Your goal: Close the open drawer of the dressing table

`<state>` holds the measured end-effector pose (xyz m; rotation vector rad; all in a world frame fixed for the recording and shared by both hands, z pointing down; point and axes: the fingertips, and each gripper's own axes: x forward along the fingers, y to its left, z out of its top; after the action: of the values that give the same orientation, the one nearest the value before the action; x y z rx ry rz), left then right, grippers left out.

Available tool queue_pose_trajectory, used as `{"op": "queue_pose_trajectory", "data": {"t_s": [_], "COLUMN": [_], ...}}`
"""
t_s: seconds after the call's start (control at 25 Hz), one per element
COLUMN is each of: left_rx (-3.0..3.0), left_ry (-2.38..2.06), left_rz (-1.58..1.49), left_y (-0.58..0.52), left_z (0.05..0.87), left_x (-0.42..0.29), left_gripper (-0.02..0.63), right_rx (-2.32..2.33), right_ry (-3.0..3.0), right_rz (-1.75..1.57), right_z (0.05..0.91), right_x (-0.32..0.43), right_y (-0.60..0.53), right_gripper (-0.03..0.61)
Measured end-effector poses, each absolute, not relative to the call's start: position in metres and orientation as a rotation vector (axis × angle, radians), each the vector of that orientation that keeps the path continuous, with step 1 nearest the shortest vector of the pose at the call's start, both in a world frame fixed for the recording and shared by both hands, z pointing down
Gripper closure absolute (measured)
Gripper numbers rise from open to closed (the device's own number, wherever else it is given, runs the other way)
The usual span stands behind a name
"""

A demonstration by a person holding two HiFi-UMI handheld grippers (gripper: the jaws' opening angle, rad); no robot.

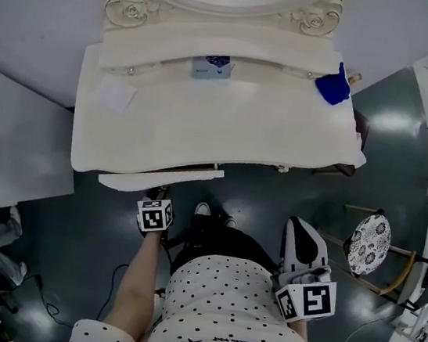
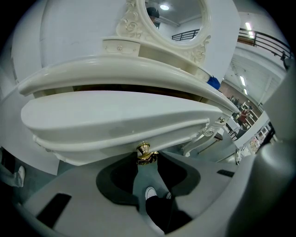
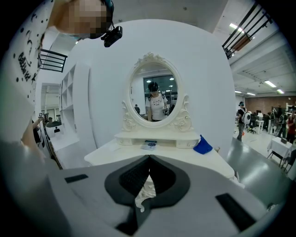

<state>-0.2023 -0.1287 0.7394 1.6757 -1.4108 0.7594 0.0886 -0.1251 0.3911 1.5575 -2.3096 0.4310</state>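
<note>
Dark, glossy floor (image 1: 258, 196) spreads beneath a white dressing-table bench (image 1: 229, 121) that stands against a pale wall. An oval mirror (image 3: 155, 88) in a carved, scrolled frame rises at the back of the bench. The drawer (image 1: 162, 177) sits at the left of the front edge. It is pulled out a little, so its front stands proud of the bench top, more at its right end than at its left.

A round stool with a patterned seat (image 1: 368, 243) stands on the floor, off to the right and well apart from the bench.

The left gripper (image 2: 146, 163) reaches steeply down to the drawer front. Its jaws are part-way apart and clamped on the brass knob (image 2: 144, 154), which fills the gap between their tips. The right gripper (image 3: 149, 159) is held back beside the person's spotted shirt (image 1: 218, 309), clear of the bench, with its jaws together at the tips and nothing in them.

A blue cloth (image 1: 332, 86) lies at the right rear corner of the bench top. A small blue-and-white packet (image 1: 213, 67) rests below the mirror.
</note>
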Motion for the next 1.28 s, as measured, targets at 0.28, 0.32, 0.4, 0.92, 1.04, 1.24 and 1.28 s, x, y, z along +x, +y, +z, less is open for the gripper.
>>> {"op": "queue_pose_trajectory", "data": {"t_s": [0.28,0.32,0.4,0.92,1.04,1.24,1.28], "left_rx": [1.682,1.683,1.684,1.698,1.702,1.706,1.707], "left_ry": [-1.413,-1.414,-1.416,-1.419,-1.419,-1.420,-1.418], "left_rz": [0.757,0.756,0.753,0.749,0.746,0.737,0.734], "left_y": [-0.136,-0.137,-0.140,-0.159,-0.162,-0.170,-0.171], "left_z": [0.740,0.740,0.740,0.741,0.741,0.741,0.741], "left_x": [-0.203,-0.203,-0.204,-0.207,-0.209,-0.209,-0.209], "left_gripper": [0.469,0.469,0.469,0.469,0.469,0.469,0.469], "right_rx": [1.558,1.559,1.561,1.585,1.594,1.600,1.601], "right_ry": [-2.303,-2.301,-2.297,-2.278,-2.273,-2.271,-2.271], "right_rz": [0.425,0.424,0.423,0.418,0.421,0.410,0.410], "right_z": [0.391,0.391,0.392,0.392,0.391,0.389,0.389], "right_x": [0.089,0.090,0.090,0.090,0.090,0.090,0.089], "right_y": [-0.125,-0.125,-0.126,-0.128,-0.128,-0.131,-0.131], "right_gripper": [0.569,0.569,0.569,0.569,0.569,0.569,0.569]}}
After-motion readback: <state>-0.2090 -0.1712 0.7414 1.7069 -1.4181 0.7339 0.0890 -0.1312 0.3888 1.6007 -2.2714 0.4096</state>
